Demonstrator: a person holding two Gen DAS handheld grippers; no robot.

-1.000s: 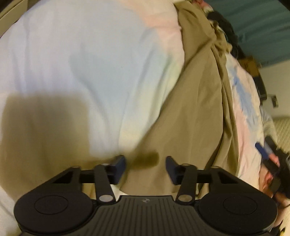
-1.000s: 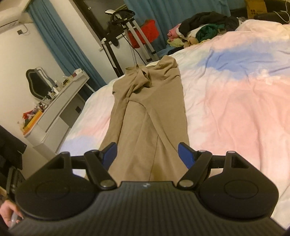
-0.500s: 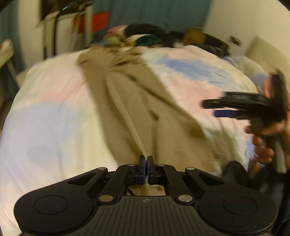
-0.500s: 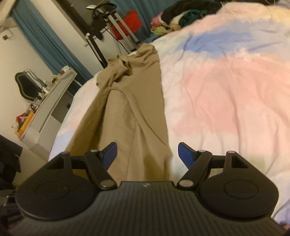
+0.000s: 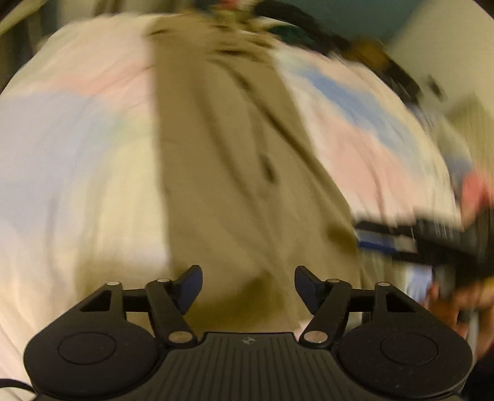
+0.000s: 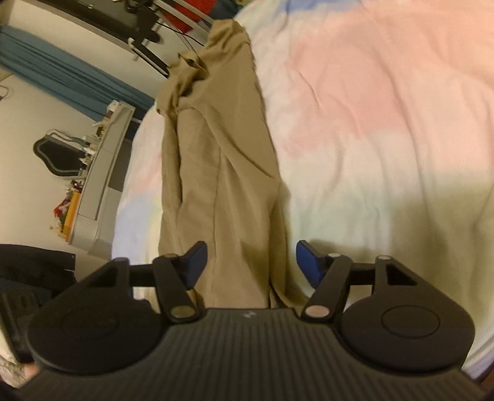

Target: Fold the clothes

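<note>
Khaki trousers [image 5: 234, 154] lie lengthwise on the pastel bedspread [image 5: 61, 154], blurred in the left wrist view. My left gripper [image 5: 248, 285] hovers over their near end; its jaws are opening and nothing is pinched between them. At the right a hand [image 5: 463, 296] holds my right gripper [image 5: 383, 237] beside the cloth's edge. In the right wrist view the trousers [image 6: 222, 154] run away from me, bunched at the far end. My right gripper [image 6: 250, 262] straddles their near end; its jaws are closing, with cloth between them but clear of the pads.
The bedspread [image 6: 386, 123] spreads wide to the right of the trousers. A white dresser [image 6: 98, 185] with clutter, a dark mirror [image 6: 55, 154] and a teal curtain [image 6: 61, 80] stand off the bed's left side. A blurred clothes pile [image 5: 278, 18] sits at the far end.
My left gripper, shut on a fold of the trousers half a second ago, has opened and let it go while swinging sideways. My right gripper has dipped toward the trousers' near end and narrowed.
</note>
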